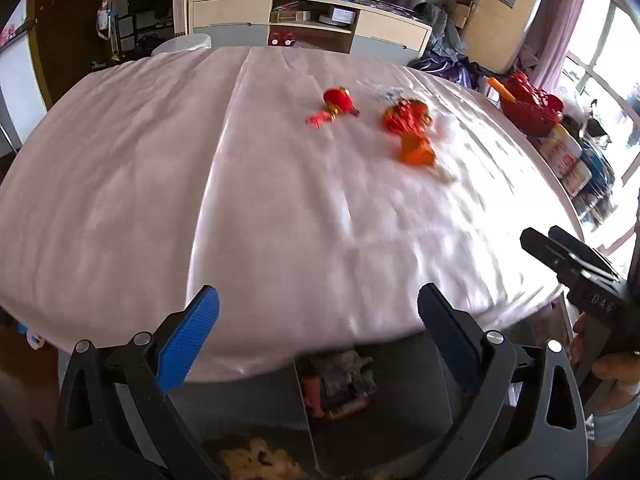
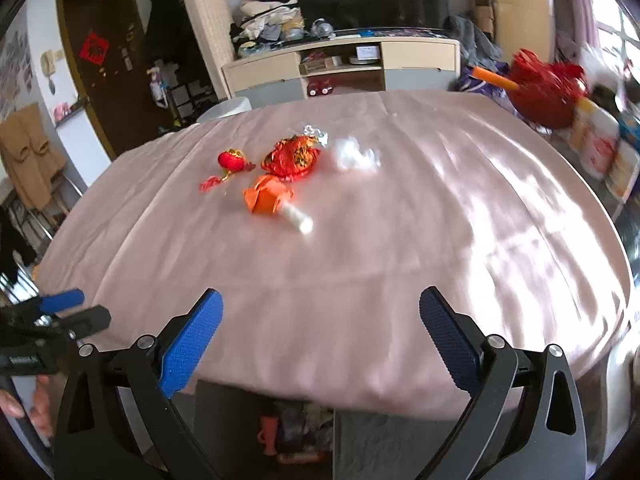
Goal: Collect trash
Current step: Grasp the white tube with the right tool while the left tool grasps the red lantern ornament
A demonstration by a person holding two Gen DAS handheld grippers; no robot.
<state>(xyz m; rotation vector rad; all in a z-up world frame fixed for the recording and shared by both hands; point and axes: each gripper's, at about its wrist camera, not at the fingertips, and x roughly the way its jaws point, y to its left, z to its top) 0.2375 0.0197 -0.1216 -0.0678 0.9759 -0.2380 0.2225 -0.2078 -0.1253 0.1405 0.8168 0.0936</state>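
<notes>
Both your left hand-held gripper [image 1: 318, 312] and right hand-held gripper [image 2: 320, 312] hover with jaws apart and empty at the worktop's [image 2: 400, 240] near edge. The orange wrapper [image 2: 266, 198] lies well ahead, left of the right one, which seems nearer.

We hold both grippers side by side. Left gripper [image 1: 318, 322] jaws spread wide, nothing between them. Right gripper [image 2: 320, 322] likewise wide apart, nothing gripped. Right hand [image 1: 616, 368] visible on its handle.
</notes>
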